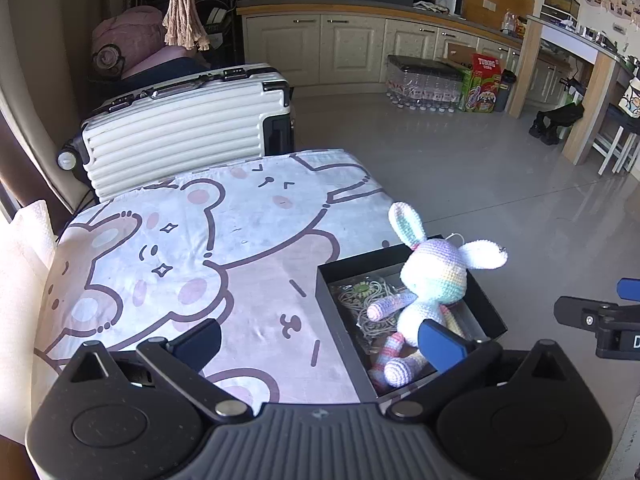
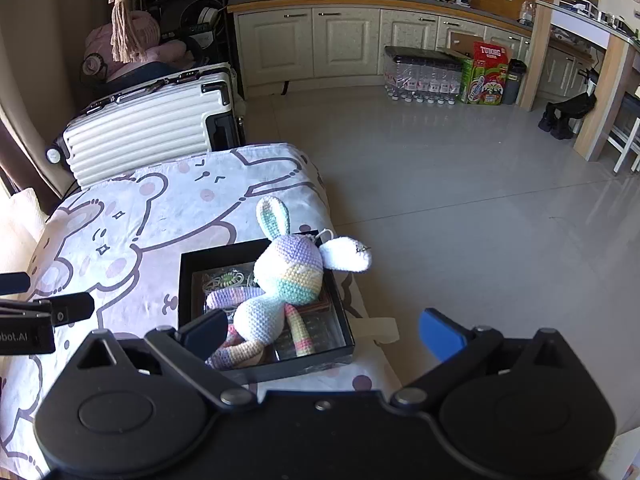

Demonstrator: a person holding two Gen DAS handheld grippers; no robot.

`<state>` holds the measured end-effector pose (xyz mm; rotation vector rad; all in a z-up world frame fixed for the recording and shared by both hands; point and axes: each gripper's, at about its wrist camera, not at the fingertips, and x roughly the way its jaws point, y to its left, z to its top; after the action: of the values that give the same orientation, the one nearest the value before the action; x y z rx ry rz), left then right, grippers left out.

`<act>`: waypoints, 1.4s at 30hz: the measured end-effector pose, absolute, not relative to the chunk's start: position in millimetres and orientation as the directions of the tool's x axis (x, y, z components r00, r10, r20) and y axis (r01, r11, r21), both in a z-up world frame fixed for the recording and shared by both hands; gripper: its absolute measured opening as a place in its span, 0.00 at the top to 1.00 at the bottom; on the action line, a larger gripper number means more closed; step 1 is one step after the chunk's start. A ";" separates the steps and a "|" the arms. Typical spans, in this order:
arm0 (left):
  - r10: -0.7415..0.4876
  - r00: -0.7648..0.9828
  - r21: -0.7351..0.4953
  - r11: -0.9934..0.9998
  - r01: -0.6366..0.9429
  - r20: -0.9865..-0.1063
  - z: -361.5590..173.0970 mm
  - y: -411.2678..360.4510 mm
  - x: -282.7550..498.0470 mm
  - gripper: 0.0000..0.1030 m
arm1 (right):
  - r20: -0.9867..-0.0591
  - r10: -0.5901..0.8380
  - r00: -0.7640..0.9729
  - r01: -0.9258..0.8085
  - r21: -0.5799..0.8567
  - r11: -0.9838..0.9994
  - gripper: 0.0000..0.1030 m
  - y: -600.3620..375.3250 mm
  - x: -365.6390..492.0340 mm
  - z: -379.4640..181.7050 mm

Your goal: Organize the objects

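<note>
A table covered by a cartoon-bear cloth [image 1: 192, 264] is seen from both wrist views. A shallow black box [image 2: 185, 280] is set at the table's right edge, toward the near right corner, with its far right corner close to the cloth's edge. A crocheted pastel rabbit [image 2: 280, 280] is laid in the box: its body and legs are inside, its head is propped on the far right wall, and one ear [image 2: 346, 258] is hung out past the table edge while the other is raised over the cloth. Under the rabbit, a tangle of cord or rubber bands [image 1: 366, 300] is glimpsed on the box floor; what else is in there cannot be told.

The left gripper [image 1: 320, 342] is held above the near part of the table with its jaws spread wide and nothing between the pads; its right finger [image 1: 440, 344] is seen in front of the rabbit's legs, and contact cannot be made out. The right gripper [image 2: 324, 336] is likewise spread wide and empty, with its left finger [image 2: 208, 334] over the box's near left part and the other over the floor beyond the table edge.

A white ribbed suitcase [image 1: 180, 136] is stood just behind the table's far edge. Cream cabinets [image 2: 344, 40] are lined along the back wall, and packs of water bottles [image 2: 424, 76] are set on the floor before them.
</note>
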<state>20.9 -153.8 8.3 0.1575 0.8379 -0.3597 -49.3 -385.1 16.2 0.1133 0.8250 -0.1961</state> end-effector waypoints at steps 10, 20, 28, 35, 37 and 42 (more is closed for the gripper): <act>-0.232 0.617 0.007 0.933 0.359 -0.752 7.3 -152.0 23.1 0.00 | -0.740 -0.140 0.658 0.220 0.012 0.975 0.00 -383.9 -48.4 16.1; -0.229 0.619 0.010 0.934 0.358 -0.751 7.2 -152.8 22.6 0.00 | -0.742 -0.142 0.656 0.222 0.009 0.975 0.00 -384.3 -48.5 15.4; -0.229 0.619 0.010 0.934 0.357 -0.751 7.1 -153.0 22.7 0.00 | -0.741 -0.143 0.656 0.221 0.008 0.975 0.00 -384.1 -48.7 15.2; -0.228 0.619 0.012 0.934 0.358 -0.751 6.8 -152.5 22.6 0.00 | -0.740 -0.144 0.657 0.223 0.008 0.975 0.00 -383.8 -48.5 15.4; -0.228 0.620 0.012 0.934 0.358 -0.751 6.9 -152.4 22.6 0.00 | -0.740 -0.144 0.657 0.223 0.008 0.975 0.00 -383.7 -48.5 15.7; -0.228 0.619 0.012 0.934 0.358 -0.751 6.7 -152.4 22.6 0.00 | -0.740 -0.143 0.657 0.219 0.006 0.976 0.00 -383.5 -48.4 16.8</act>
<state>22.6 -152.4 6.7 0.1667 0.8383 -0.3385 -48.4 -383.5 16.8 0.0977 0.8288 -0.2050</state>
